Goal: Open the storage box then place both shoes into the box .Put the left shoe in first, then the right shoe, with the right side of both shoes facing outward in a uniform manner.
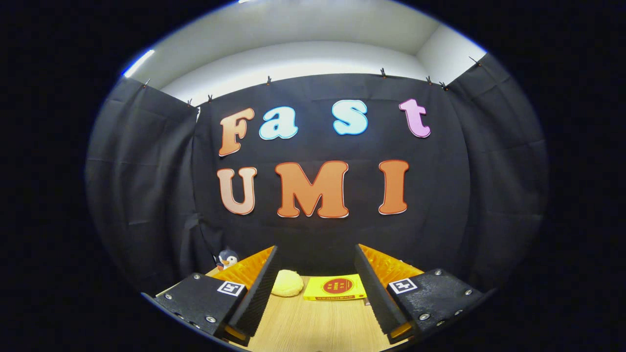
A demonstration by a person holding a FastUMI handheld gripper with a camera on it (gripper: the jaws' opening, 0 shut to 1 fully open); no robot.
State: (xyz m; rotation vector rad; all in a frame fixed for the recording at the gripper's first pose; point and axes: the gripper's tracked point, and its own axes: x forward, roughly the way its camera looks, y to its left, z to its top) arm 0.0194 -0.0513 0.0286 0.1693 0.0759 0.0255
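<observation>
Between spread fingers (pixel 315 293): bun (pixel 287 283), yellow box (pixel 335 287)

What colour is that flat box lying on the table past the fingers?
The flat box is yellow with a red round mark on top, seen in the gripper view.

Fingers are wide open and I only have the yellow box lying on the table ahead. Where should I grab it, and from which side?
Take the yellow box across its thin long edges, coming down from above. It lies flat on the table, just beyond the open gripper and beside the pale yellow bun, so only the shallow sides offer purchase.
</observation>
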